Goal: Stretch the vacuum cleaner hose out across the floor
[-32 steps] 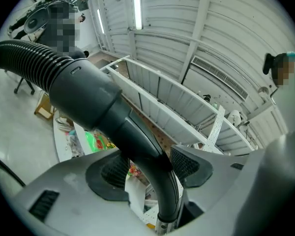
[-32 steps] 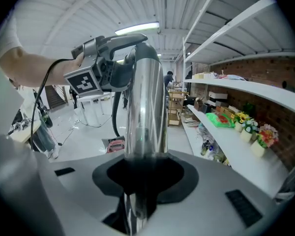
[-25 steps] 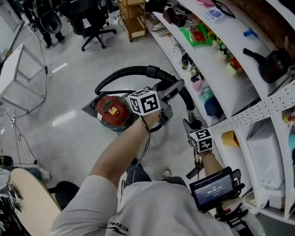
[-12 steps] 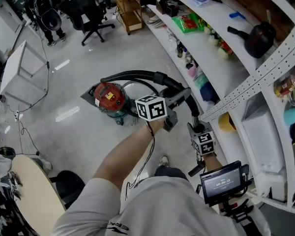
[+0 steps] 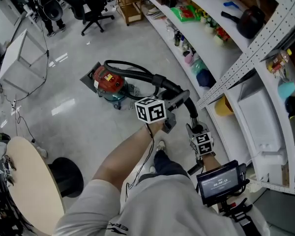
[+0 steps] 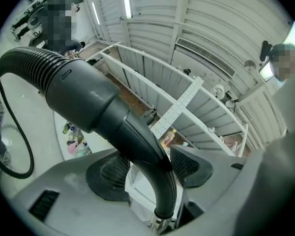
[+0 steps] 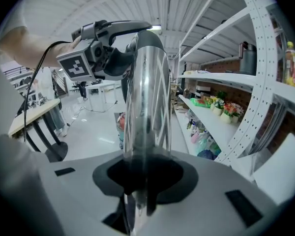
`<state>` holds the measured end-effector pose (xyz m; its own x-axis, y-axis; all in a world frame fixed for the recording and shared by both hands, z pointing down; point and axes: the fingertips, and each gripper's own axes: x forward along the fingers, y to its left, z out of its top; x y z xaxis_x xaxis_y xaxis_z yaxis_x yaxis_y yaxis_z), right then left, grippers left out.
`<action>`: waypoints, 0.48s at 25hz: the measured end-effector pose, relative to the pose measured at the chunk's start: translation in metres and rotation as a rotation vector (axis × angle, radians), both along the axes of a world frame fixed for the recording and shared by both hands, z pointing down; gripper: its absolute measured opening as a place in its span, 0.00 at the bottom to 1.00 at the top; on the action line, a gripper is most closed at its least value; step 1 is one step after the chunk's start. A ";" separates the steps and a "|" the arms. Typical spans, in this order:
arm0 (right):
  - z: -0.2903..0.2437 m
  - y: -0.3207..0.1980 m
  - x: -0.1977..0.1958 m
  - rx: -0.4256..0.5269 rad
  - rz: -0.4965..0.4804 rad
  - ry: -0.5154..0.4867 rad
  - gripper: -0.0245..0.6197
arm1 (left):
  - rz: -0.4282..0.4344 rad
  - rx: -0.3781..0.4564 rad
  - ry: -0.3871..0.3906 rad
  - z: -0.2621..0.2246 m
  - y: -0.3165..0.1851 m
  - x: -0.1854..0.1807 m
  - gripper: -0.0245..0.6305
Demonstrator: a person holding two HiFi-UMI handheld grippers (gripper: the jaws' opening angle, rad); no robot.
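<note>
The red vacuum cleaner (image 5: 107, 81) stands on the grey floor at the upper left of the head view. Its black ribbed hose (image 5: 132, 72) arcs from it to the curved black handle (image 5: 173, 88). My left gripper (image 5: 181, 100) is shut on that handle, which fills the left gripper view as a thick black bend (image 6: 132, 136) between the jaws of that gripper (image 6: 155, 173). Below it, my right gripper (image 5: 193, 127) is shut on the chrome wand tube (image 7: 145, 112), which rises between the jaws of the right gripper (image 7: 142, 183).
Curved white shelves (image 5: 211, 38) with bottles and small goods run along the right side. A round table (image 5: 27, 181) stands at lower left and a white table (image 5: 17, 58) at left. An office chair (image 5: 91, 9) and a wooden cart (image 5: 129, 1) stand at the back. Cables trail on the floor at left.
Both grippers have drawn back from the vacuum cleaner with the handle and wand. The hose loop has opened into a longer, flatter arc, and the vacuum now lies farther off.
</note>
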<state>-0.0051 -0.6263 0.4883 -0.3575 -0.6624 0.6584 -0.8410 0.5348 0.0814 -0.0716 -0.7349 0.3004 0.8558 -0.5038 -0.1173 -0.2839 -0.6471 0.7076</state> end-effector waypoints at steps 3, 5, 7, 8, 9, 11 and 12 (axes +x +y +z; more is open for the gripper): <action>0.000 0.039 0.006 -0.007 0.008 0.018 0.20 | 0.015 -0.008 0.006 0.000 0.038 0.005 0.43; 0.000 0.063 0.012 -0.017 0.015 0.028 0.20 | 0.025 -0.016 0.007 0.000 0.061 0.011 0.43; -0.001 0.082 0.018 -0.024 0.021 0.033 0.20 | 0.032 -0.027 0.008 0.002 0.077 0.017 0.43; -0.001 0.089 0.021 -0.028 0.021 0.035 0.20 | 0.033 -0.033 0.009 0.003 0.084 0.019 0.43; -0.001 0.095 0.024 -0.030 0.021 0.037 0.20 | 0.034 -0.038 0.010 0.004 0.090 0.022 0.43; 0.000 0.105 0.031 -0.032 0.022 0.040 0.20 | 0.035 -0.041 0.012 0.005 0.099 0.029 0.43; 0.000 0.109 0.035 -0.031 0.022 0.042 0.20 | 0.036 -0.039 0.013 0.004 0.103 0.032 0.43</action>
<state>0.0295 -0.5169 0.4881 -0.3149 -0.6487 0.6929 -0.8490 0.5189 0.1000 -0.0394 -0.6314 0.3047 0.8721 -0.4769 -0.1095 -0.2512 -0.6284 0.7362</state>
